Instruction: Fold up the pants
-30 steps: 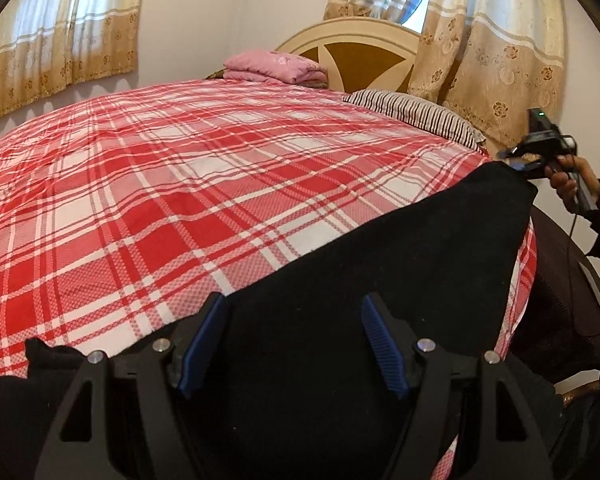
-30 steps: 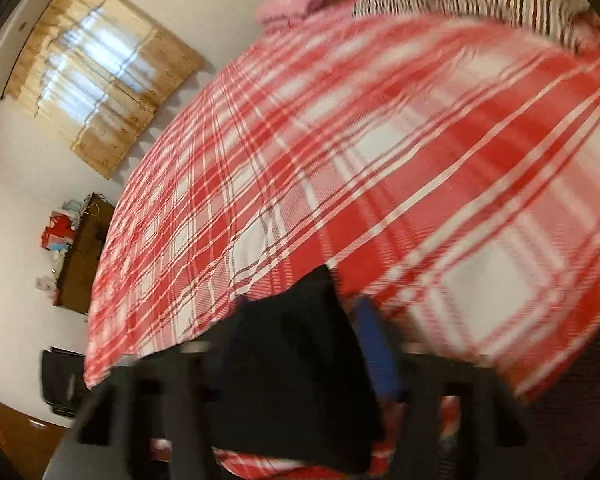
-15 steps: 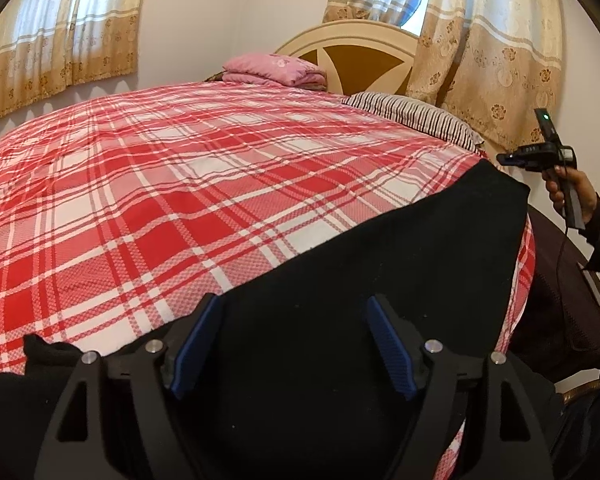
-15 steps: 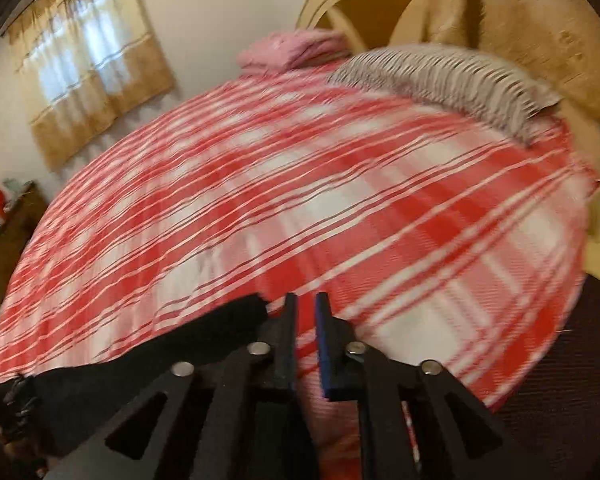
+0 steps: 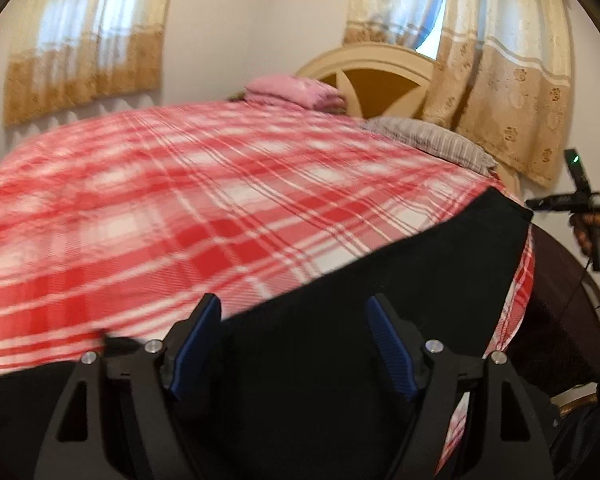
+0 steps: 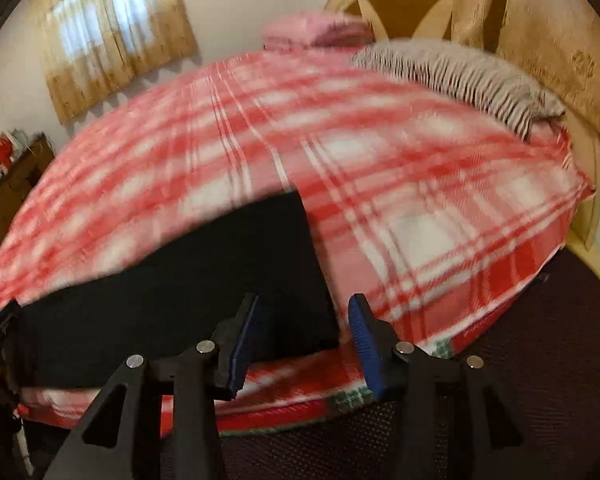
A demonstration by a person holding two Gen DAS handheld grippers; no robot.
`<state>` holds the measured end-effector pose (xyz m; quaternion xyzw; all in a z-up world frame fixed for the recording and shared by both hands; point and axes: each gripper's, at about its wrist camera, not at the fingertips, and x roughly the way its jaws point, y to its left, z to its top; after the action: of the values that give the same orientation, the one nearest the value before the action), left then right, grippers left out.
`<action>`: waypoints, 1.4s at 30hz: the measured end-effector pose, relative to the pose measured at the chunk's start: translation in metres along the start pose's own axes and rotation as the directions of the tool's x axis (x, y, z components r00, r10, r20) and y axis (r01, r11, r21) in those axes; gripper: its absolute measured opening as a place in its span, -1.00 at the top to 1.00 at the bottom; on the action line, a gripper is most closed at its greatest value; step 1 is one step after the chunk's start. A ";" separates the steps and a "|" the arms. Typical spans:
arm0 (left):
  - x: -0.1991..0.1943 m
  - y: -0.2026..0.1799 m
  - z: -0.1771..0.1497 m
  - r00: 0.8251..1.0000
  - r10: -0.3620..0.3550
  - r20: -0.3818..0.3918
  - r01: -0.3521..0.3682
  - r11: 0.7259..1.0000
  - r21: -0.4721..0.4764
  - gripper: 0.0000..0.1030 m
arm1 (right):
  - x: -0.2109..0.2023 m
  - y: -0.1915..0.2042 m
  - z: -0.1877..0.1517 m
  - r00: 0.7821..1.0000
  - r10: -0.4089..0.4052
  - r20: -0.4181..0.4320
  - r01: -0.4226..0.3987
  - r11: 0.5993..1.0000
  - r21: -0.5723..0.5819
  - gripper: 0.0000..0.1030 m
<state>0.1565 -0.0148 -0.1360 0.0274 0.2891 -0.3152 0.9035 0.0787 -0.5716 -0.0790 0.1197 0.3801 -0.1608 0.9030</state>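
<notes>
Black pants (image 6: 172, 292) lie flat below both released (just widening) claws (image 5: 294, 344) (image 6: 302, 336).

Both views are wrist fisheyes at the bed's near edge, angled down across the plaid bedspread (image 5: 220, 208) toward the headboard (image 5: 376, 76). Left view sits close over the black pants (image 5: 340, 360), with the right gripper (image 5: 534, 203) at its far right. Right view looks from further right, same pants (image 6: 204, 280) lower left. Shared: bedspread, pink pillow (image 6: 312, 30), striped pillow (image 6: 460, 72), curtains (image 5: 84, 44).
</notes>
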 end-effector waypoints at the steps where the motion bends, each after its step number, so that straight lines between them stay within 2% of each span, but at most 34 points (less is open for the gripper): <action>1: -0.012 0.006 -0.001 0.999 0.033 0.018 -0.034 0.999 0.005 -0.85 | -0.006 0.010 0.007 1.000 0.015 0.014 -0.015 1.000 -0.023 0.08; 3: -0.039 0.020 -0.006 0.989 0.135 0.060 -0.136 0.991 0.012 -0.96 | -0.016 0.043 0.022 0.997 0.069 0.040 -0.065 0.993 -0.100 0.08; 5: -0.056 0.035 -0.010 0.975 0.208 0.074 -0.209 0.978 0.009 -0.96 | -0.015 0.090 0.034 0.989 0.148 0.026 -0.140 0.970 -0.199 0.08; 7: -0.068 0.054 -0.017 0.955 0.289 0.063 -0.288 0.957 -0.029 -0.96 | -0.006 0.137 0.042 0.972 0.235 -0.010 -0.228 0.933 -0.280 0.08; 9: -0.075 0.069 -0.026 0.949 0.311 0.051 -0.307 0.948 -0.085 -0.96 | 0.012 0.189 0.049 0.946 0.318 -0.068 -0.322 0.884 -0.338 0.08; 12: -0.079 0.077 -0.041 0.941 0.340 0.010 -0.336 0.934 -0.117 -0.96 | 0.045 0.276 0.050 0.859 0.474 -0.193 -0.511 0.771 -0.381 0.08; 15: -0.075 0.077 -0.058 0.938 0.346 -0.029 -0.346 0.928 -0.136 -0.96 | 0.080 0.351 0.042 0.769 0.555 -0.317 -0.639 0.671 -0.375 0.08; 16: -0.071 0.077 -0.063 0.937 0.345 -0.047 -0.348 0.926 -0.143 -0.96 | 0.094 0.374 0.038 0.741 0.568 -0.358 -0.671 0.650 -0.358 0.08; 18: -0.063 0.081 -0.078 0.928 0.360 -0.094 -0.371 0.914 -0.163 -0.96 | 0.119 0.410 0.031 0.701 0.575 -0.421 -0.709 0.624 -0.329 0.07; 19: -0.063 0.082 -0.085 0.924 0.365 -0.111 -0.379 0.909 -0.175 -0.96 | 0.131 0.428 0.027 0.684 0.576 -0.448 -0.724 0.615 -0.314 0.08; 21: -0.064 0.078 -0.089 0.919 0.383 -0.090 -0.393 0.907 -0.155 -0.97 | 0.157 0.458 0.017 0.620 0.589 -0.518 -0.763 0.607 -0.224 0.08; 23: -0.062 0.075 -0.089 0.915 0.388 -0.108 -0.400 0.907 -0.132 -1.00 | 0.178 0.472 0.013 0.575 0.602 -0.554 -0.777 0.613 -0.141 0.08; 25: -0.063 0.075 -0.089 0.915 0.389 -0.103 -0.401 0.905 -0.140 -1.00 | 0.190 0.481 0.008 0.555 0.608 -0.568 -0.777 0.623 -0.091 0.08; 27: -0.064 0.075 -0.091 0.917 0.388 -0.095 -0.398 0.904 -0.153 -1.00 | 0.205 0.485 0.003 0.499 0.626 -0.600 -0.783 0.623 -0.001 0.08; 30: -0.063 0.073 -0.091 0.909 0.404 -0.101 -0.415 0.899 -0.142 -1.00 | 0.223 0.492 -0.003 0.464 0.624 -0.629 -0.771 0.634 0.061 0.08; 32: -0.061 0.071 -0.091 0.902 0.417 -0.109 -0.429 0.893 -0.136 -1.00 | 0.232 0.493 -0.006 0.421 0.644 -0.639 -0.769 0.627 0.126 0.12; 33: -0.060 0.071 -0.091 0.900 0.420 -0.113 -0.433 0.892 -0.133 -1.00 | 0.235 0.492 -0.006 0.406 0.657 -0.635 -0.768 0.622 0.152 0.19; 34: -0.060 0.070 -0.091 0.898 0.424 -0.116 -0.437 0.890 -0.129 -1.00 | 0.238 0.492 -0.005 0.398 0.667 -0.630 -0.763 0.622 0.177 0.27; 36: -0.060 0.071 -0.091 0.897 0.426 -0.120 -0.439 0.889 -0.128 -1.00 | 0.246 0.491 -0.008 0.392 0.679 -0.621 -0.745 0.630 0.219 0.63; 39: -0.061 0.071 -0.090 0.898 0.423 -0.122 -0.437 0.889 -0.133 -1.00 | 0.243 0.488 -0.012 0.413 0.684 -0.602 -0.746 0.633 0.208 0.80; 42: -0.061 0.071 -0.091 0.898 0.424 -0.121 -0.438 0.889 -0.132 -1.00 | 0.232 0.487 -0.011 0.432 0.691 -0.579 -0.760 0.625 0.180 0.84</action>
<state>0.1135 0.0971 -0.1877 0.0341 0.3397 -0.0816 0.9364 0.4102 -0.1665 -0.2085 0.2663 0.5630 0.3103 0.7182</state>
